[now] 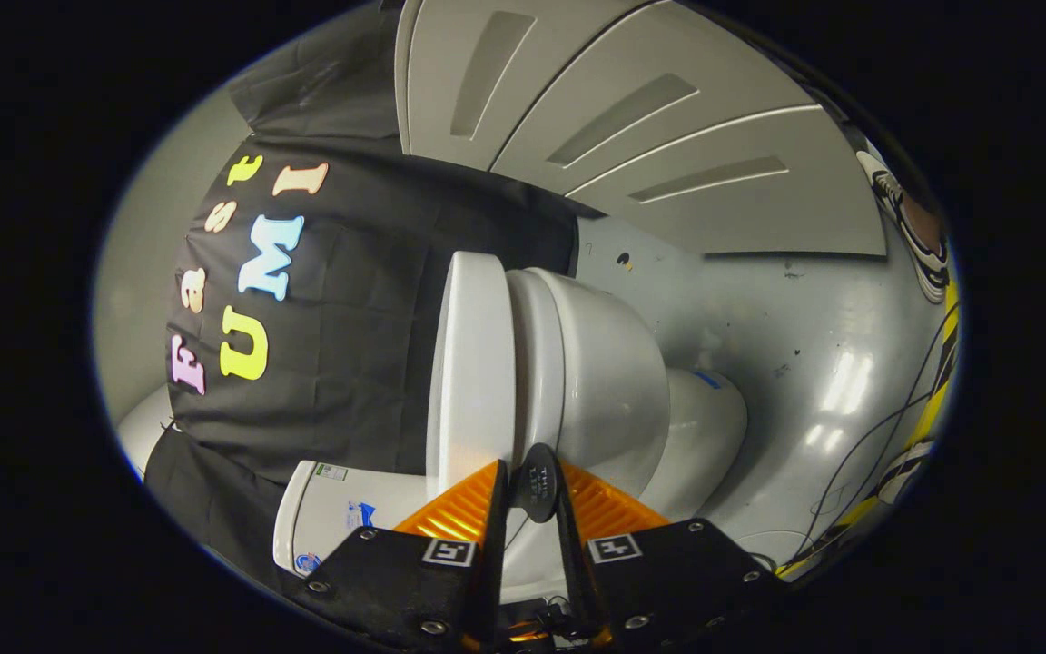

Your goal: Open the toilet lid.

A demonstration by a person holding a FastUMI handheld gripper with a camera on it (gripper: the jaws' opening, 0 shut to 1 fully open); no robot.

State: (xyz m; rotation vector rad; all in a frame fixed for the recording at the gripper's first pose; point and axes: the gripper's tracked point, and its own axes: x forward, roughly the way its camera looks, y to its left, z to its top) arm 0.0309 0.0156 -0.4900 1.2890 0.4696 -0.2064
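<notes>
- Rolling the gripper [532, 481] onto its side is what makes the whole toilet look tipped over in the gripper view; you've turned your wrist so the two fingers straddle the lid's edge.
- Between the fingers sits a small dark round tab [538, 480], apparently a pull handle fixed to the toilet lid [471, 363]. Both fingers look pressed against it from either side, so I'd call this a closed grasp on the tab, not a loose hover.
- That lid stands as a pale slab just ahead of the fingers, a narrow dark seam separating it from the seat and bowl [596, 372] beyond. The gap reads as slightly open at most; from this angle I can't judge how far the lid is lifted.
- Beside the fingers, on the lid's side, you have the cistern [341, 518] with small stickers on it; that marks the hinge end, and it's why your grip is at the free front edge, where leverage is best.
- Behind the toilet hangs the black cloth wall [350, 345], and on the bowl's side runs the glossy grey floor [804, 363] with thin cables [859, 445] trailing across it.
- My read: the lift is at its start. Swing away from the bowl and towards the cistern; the tab is small, so a skewed pull may slip it out.
</notes>
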